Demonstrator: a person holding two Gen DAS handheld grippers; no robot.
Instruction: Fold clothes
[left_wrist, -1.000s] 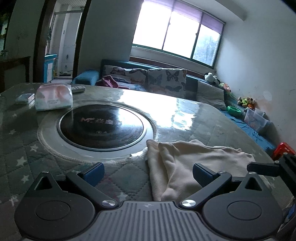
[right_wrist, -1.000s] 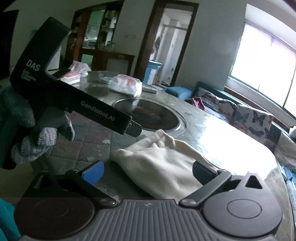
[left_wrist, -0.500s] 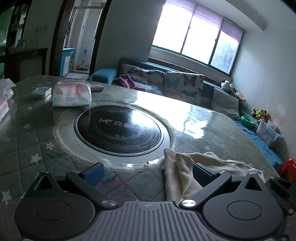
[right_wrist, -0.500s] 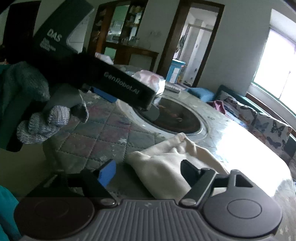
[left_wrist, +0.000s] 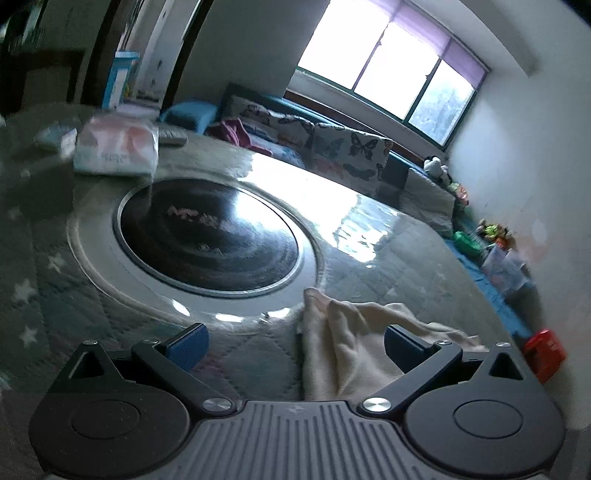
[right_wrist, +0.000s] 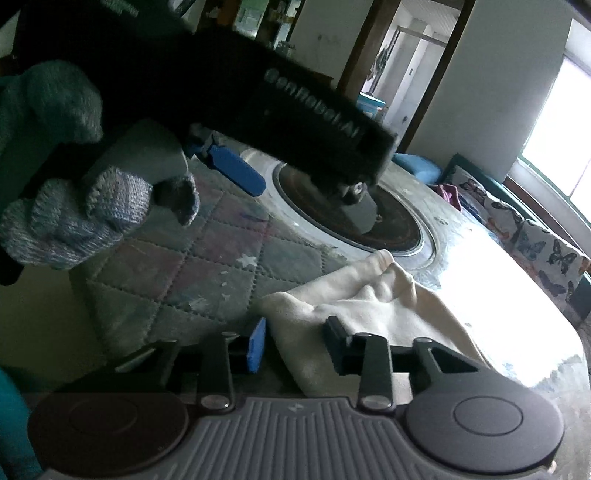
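Note:
A cream cloth lies bunched on the quilted table near its front edge; it shows in the left wrist view (left_wrist: 354, 347) and in the right wrist view (right_wrist: 373, 302). My left gripper (left_wrist: 293, 343) is open above the table, its right finger over the cloth's left part. My right gripper (right_wrist: 297, 345) has its jaws narrowed around the cloth's near edge, with a gap still showing. The left gripper's black body (right_wrist: 258, 96) and blue finger pad (right_wrist: 236, 171), held by a gloved hand, cross the top of the right wrist view.
A round black cooktop (left_wrist: 210, 232) with a pale ring sits in the table's middle. A tissue pack (left_wrist: 116, 147) and a remote lie at the far left. A sofa with butterfly cushions (left_wrist: 332, 147) stands behind the table, with toys and bins at the right wall.
My right gripper's jaws have narrowed from wide open around the cloth edge. My left gripper has swung and tilted, staying open, and now sits closer in the right wrist view.

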